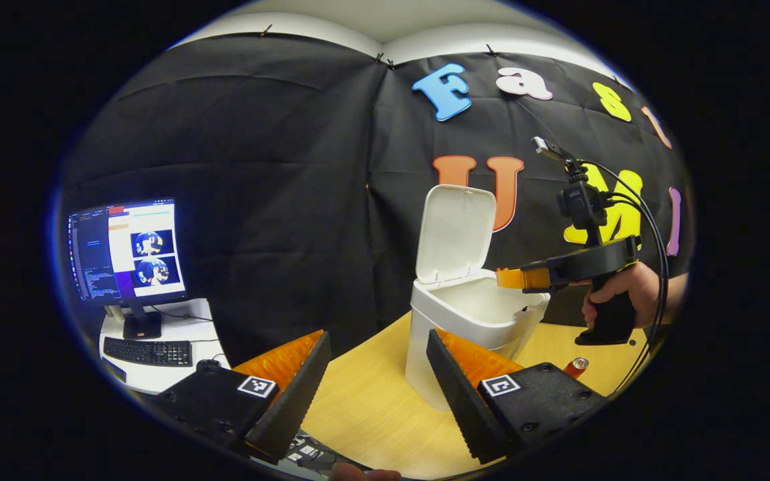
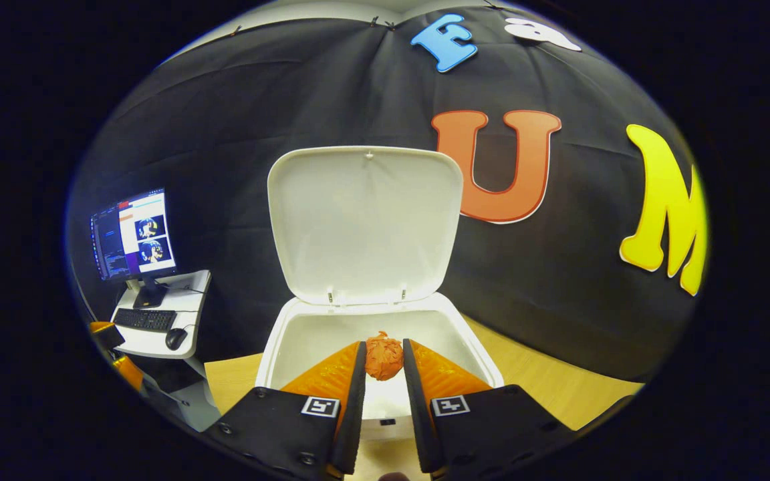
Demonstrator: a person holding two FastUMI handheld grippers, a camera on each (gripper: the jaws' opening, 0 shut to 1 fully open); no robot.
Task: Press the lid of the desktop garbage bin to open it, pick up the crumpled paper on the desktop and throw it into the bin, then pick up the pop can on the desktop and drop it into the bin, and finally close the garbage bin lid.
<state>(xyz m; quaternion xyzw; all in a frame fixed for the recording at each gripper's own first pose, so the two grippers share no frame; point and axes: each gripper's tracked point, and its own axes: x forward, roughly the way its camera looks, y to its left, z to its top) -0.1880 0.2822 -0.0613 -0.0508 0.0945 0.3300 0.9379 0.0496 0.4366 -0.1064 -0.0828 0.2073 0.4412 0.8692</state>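
Both right gripper (image 2: 383, 357) fingers clench crumpled paper (image 2: 383, 356) above open bin (image 2: 278, 334); left gripper (image 1: 378, 374) released.

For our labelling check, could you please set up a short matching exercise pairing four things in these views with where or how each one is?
Things:
1. bin lid
2. crumpled paper
3. pop can
4. left gripper

States:
A. lying on the table to the right of the bin
B. open, holding nothing
C. raised upright
D. pinched in the right gripper above the open bin

Pairs: 1-C, 2-D, 3-A, 4-B
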